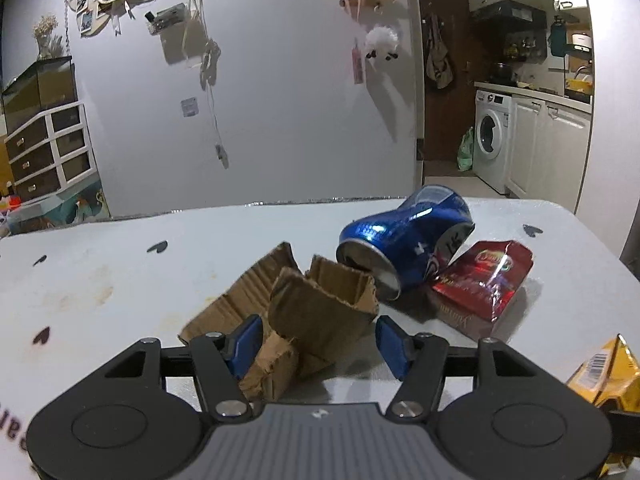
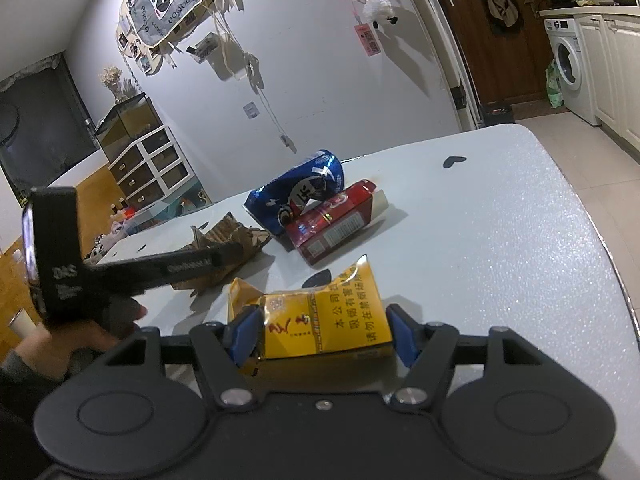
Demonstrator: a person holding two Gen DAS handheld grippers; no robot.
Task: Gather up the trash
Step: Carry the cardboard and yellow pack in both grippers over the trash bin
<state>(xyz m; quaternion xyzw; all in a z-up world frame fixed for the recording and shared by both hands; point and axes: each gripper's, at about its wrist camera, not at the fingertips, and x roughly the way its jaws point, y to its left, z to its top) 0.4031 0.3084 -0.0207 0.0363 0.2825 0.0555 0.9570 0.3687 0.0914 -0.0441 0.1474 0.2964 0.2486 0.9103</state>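
Blue pads of the left gripper (image 1: 318, 344) sit either side of the torn cardboard (image 1: 312, 312); jaws apart, the left pad looks to be against the scrap, the right pad shows a sliver of daylight, so I read no clamp yet. Right gripper (image 2: 326, 334) likewise straddles the yellow cigarette pack (image 2: 332, 320), jaws apart with a small gap at each pad. Both pieces lie flat on the white table (image 2: 500, 240). To do it well: push each gripper a bit deeper so the pads bite the body, not a flap, then squeeze; the cardboard is crumpled and will likely collapse, so close fully before lifting. Crushed blue can (image 1: 404, 240) and red pack (image 1: 484, 284) touch each other just beyond the cardboard, so lift straight up to avoid dragging them. Grippers are near each other; the left one's arm crosses the right view, so raise them apart. Table edge is well clear to the right, open surface there.
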